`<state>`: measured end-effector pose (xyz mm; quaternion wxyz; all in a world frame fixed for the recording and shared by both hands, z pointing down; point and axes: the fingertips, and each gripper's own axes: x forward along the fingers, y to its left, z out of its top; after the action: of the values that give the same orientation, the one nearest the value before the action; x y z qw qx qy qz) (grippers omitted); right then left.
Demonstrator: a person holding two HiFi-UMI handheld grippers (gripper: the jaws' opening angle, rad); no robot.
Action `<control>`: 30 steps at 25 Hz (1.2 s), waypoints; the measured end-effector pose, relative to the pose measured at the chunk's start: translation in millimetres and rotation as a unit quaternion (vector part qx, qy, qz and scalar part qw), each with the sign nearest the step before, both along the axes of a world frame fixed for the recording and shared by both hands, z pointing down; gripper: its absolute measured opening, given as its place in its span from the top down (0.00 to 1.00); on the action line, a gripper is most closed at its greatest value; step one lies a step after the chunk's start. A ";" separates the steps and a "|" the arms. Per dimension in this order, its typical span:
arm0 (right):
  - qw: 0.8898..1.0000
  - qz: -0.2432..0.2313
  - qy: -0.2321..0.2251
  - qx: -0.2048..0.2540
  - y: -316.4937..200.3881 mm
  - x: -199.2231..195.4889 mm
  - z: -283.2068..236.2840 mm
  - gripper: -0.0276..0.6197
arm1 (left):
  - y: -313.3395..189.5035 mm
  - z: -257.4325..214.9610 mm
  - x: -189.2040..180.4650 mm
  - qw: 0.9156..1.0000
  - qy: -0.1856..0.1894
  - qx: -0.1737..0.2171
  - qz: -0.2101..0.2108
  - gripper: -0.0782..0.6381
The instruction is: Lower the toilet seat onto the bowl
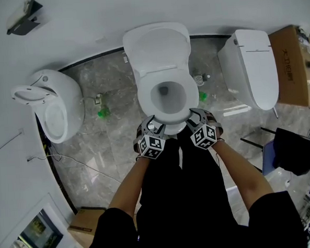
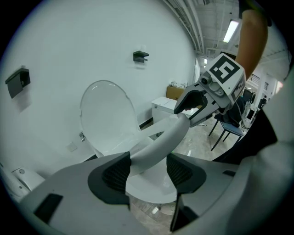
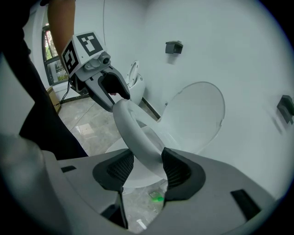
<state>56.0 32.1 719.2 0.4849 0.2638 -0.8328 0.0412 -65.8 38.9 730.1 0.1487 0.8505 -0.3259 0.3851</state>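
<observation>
— At the front of the toilet, which way is the seat lying from your jaws?

— I am keeping the seat (image 2: 161, 142) inside both. Its front rim is running across, from my left gripper (image 2: 146, 170) to my right gripper (image 3: 147, 169). The right one is pinching the rim. The left one is standing wide, with the rim leaning on one pad only.

— And the bowl?

— The bowl (image 2: 151, 190) is sitting just under the rim, and the hinge is lying far from me, below the raised lid (image 1: 155, 47). I am judging that the move is going straight down.
</observation>
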 end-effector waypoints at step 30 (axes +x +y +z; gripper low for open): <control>0.996 -0.066 -0.023 -0.048 59.1 4.6 61.2 0.59 | 57.8 63.1 5.9 0.999 -0.041 -0.006 0.015 0.52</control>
<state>60.6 91.2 780.4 0.4790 0.1832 -0.8567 0.0552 -60.0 96.6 793.2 0.1341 0.8381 -0.3163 0.4237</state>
